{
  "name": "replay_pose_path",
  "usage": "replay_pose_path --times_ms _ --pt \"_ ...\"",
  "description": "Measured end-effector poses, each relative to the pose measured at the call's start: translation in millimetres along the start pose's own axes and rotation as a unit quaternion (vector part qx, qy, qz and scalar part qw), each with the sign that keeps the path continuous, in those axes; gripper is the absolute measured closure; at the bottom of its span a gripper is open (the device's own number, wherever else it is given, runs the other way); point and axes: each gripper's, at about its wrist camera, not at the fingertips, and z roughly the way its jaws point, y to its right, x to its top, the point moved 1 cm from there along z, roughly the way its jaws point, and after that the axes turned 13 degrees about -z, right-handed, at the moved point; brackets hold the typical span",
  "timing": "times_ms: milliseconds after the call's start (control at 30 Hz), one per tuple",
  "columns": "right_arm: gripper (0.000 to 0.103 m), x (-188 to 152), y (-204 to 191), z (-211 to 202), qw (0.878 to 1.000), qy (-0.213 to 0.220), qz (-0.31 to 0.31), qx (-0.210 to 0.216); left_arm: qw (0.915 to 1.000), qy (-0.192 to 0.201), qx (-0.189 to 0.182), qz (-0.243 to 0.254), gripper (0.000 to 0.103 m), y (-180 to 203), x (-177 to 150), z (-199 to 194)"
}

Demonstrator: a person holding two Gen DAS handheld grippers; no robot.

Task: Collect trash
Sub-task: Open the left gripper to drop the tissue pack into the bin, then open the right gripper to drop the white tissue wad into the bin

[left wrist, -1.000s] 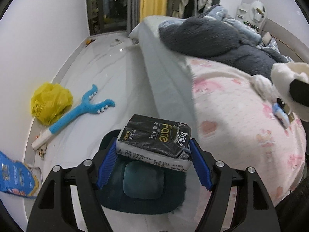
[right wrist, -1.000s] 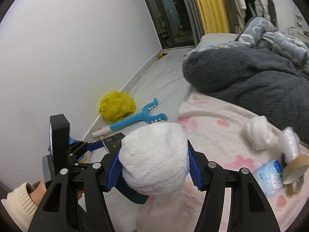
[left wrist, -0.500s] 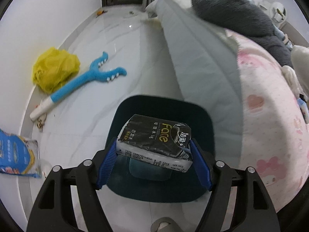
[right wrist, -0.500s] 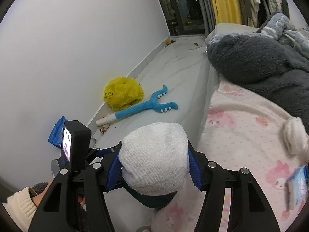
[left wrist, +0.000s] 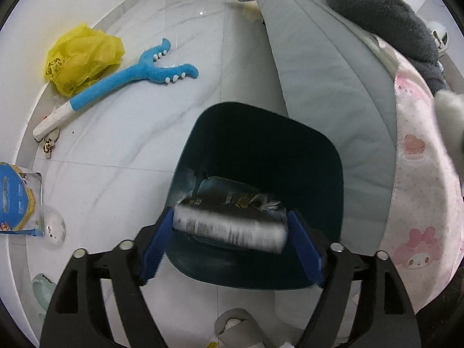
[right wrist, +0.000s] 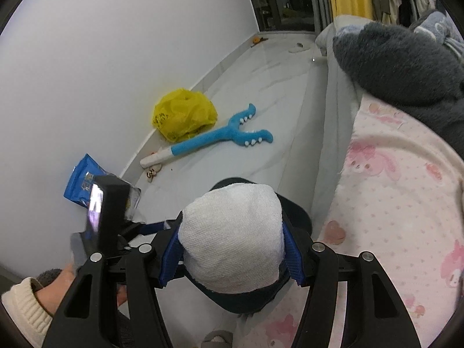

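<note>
A dark teal trash bin [left wrist: 261, 133] stands on the white floor beside the bed. My left gripper [left wrist: 230, 232] is right over the bin's mouth with its blue pads spread. The black tissue pack [left wrist: 229, 220] between them is motion-blurred and looks loose, dropping into the bin. My right gripper [right wrist: 232, 246] is shut on a wad of white paper towel [right wrist: 232, 232] and holds it above the bin [right wrist: 295, 211], whose rim shows behind the wad.
A yellow plastic bag [left wrist: 81, 58], a blue plush stick toy [left wrist: 130, 78] and a blue snack packet [left wrist: 17, 197] lie on the floor by the wall. The bed with a pink sheet [right wrist: 391, 203] and grey blanket [right wrist: 400, 63] is on the right.
Both grippers moved from over the bed to above the bin. The left gripper's jaws have parted and the tissue pack has slipped down and blurred.
</note>
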Motion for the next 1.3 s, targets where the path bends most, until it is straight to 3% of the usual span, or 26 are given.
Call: replay_pose_path --times_ms 400,900,1233,1300 --pt "0.042 -3.9 -17.2 38.3 0.999 -0.038 0.001 -0.001 0.9955 0.092 -0.024 -0.004 0.018 -15.2 10.2 -57.6" --pt "0.042 -19.8 -25.4 94.0 0.994 -0.104 0.005 -0.006 0.9765 0.212 -0.035 0.014 0.033 -24.2 11.5 -133.8" --pt "0.042 -32.2 -32.7 124.1 0.99 -0.141 0.009 -0.013 0.9634 0.263 -0.031 0.044 0.037 -18.8 5.8 -164.3" --pt "0.037 -33.5 -35.1 128.9 0.989 -0.148 0.005 -0.018 0.9617 0.268 -0.032 0.046 0.037 -18.2 4.3 -167.3"
